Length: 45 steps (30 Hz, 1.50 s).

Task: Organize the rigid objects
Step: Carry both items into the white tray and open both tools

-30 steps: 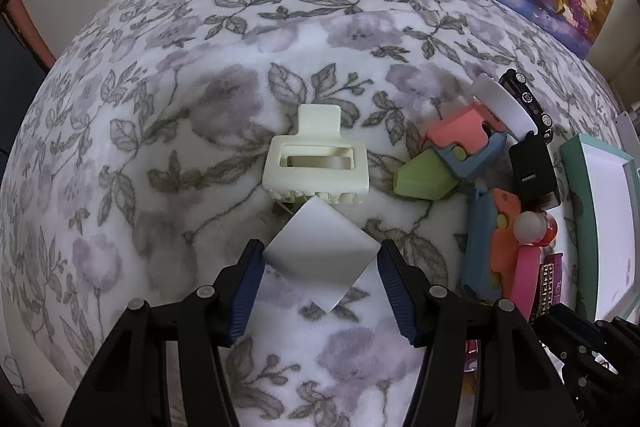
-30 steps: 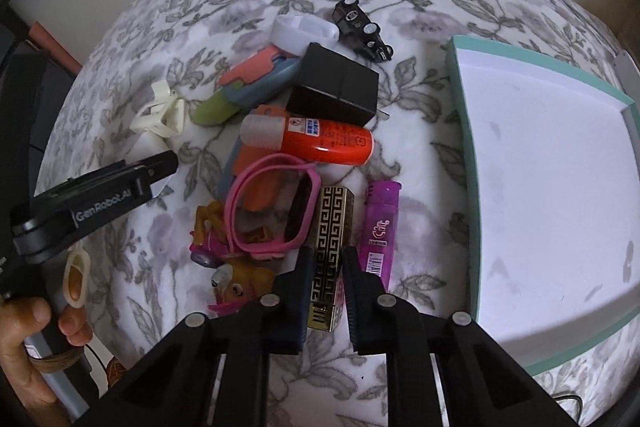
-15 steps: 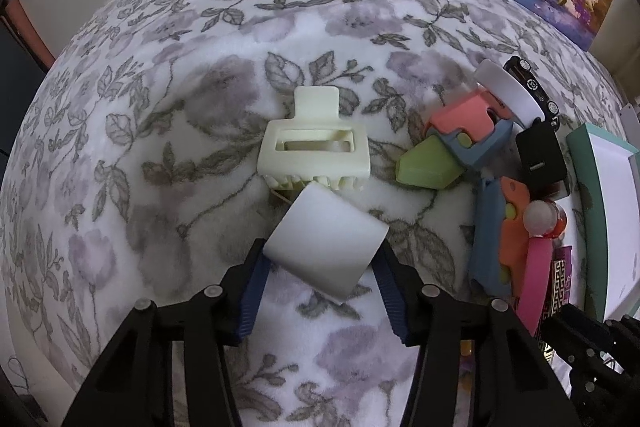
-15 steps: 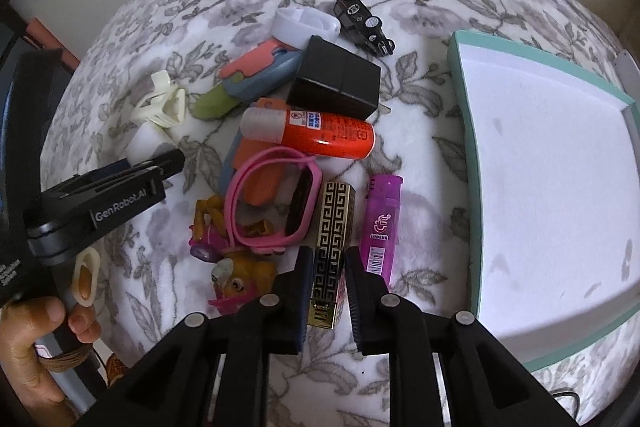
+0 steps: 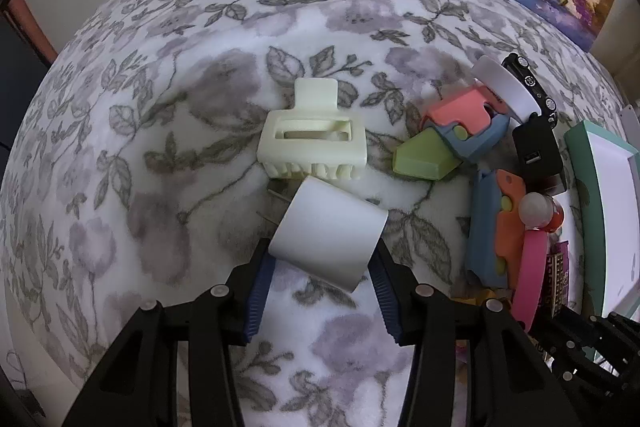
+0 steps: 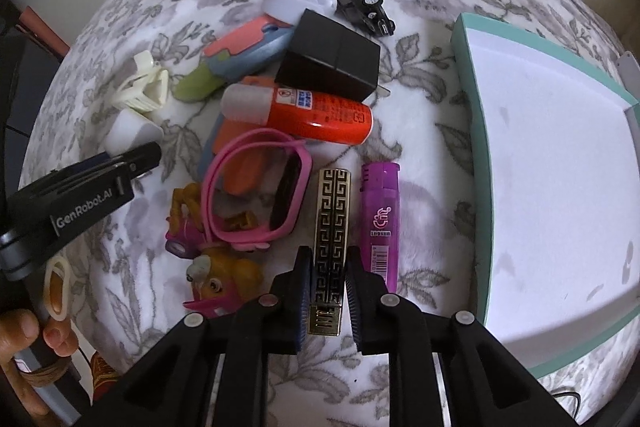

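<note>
My left gripper (image 5: 322,251) points down at the floral blanket, its jaws closing on a white charger plug (image 5: 328,231); both blue pads touch its sides, and its prongs point toward a cream hair claw clip (image 5: 310,147) just beyond. In the right wrist view that left gripper (image 6: 132,163) sits at the left of the pile. My right gripper (image 6: 328,259) is shut on the near end of a gold-and-black patterned lighter case (image 6: 332,211). The case lies between a purple lighter (image 6: 380,211) and a pink watch band (image 6: 256,187).
A teal-rimmed white tray (image 6: 468,107) lies to the right. The pile holds an orange glue stick (image 6: 312,111), a black charger block (image 6: 332,63), a black toy car (image 6: 362,7), pastel utility knives (image 6: 244,51) and a yellow toy figure (image 6: 224,275). A painting leans at the back.
The left jaws have narrowed onto the white charger, which has turned between the pads. The right gripper stays shut on the gold case, barely shifted.
</note>
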Available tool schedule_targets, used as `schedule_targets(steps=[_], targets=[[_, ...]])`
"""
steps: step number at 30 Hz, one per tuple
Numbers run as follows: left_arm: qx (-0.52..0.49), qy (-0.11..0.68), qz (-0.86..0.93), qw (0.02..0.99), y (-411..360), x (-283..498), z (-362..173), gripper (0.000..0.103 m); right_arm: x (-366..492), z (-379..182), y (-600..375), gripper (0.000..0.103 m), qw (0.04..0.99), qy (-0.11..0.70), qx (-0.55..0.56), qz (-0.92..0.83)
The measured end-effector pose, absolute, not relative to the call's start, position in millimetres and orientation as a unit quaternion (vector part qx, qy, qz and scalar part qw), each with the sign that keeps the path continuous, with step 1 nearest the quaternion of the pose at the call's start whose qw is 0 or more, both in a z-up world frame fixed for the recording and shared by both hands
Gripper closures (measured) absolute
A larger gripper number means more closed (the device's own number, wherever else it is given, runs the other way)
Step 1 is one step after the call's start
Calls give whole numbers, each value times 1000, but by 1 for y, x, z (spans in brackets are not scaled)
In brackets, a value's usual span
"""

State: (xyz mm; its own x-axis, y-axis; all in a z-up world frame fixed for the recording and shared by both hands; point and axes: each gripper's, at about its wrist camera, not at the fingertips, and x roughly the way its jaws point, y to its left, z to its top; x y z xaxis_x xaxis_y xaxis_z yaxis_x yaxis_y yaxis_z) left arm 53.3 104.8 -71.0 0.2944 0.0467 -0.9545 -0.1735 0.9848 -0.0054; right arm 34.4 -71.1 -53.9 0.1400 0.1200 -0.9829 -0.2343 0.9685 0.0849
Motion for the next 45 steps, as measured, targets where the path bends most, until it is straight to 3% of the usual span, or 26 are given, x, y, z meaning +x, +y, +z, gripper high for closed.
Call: schedule_targets(steps=[22,28,35,45], targets=[[-58,560,50,825,59,53,6,54,42,14,-138,86,812,571,72,101],[-31,577,0,816,-8,72,15,54,57,20,-196,86,831,553,54,-4],[2,574,-65,816,-104,95,31,54,62,11,-272,86,825,548,107,-90],[35,564,-124,816,-202,105,9,53,58,15,-348,86,825,512,135,-198]])
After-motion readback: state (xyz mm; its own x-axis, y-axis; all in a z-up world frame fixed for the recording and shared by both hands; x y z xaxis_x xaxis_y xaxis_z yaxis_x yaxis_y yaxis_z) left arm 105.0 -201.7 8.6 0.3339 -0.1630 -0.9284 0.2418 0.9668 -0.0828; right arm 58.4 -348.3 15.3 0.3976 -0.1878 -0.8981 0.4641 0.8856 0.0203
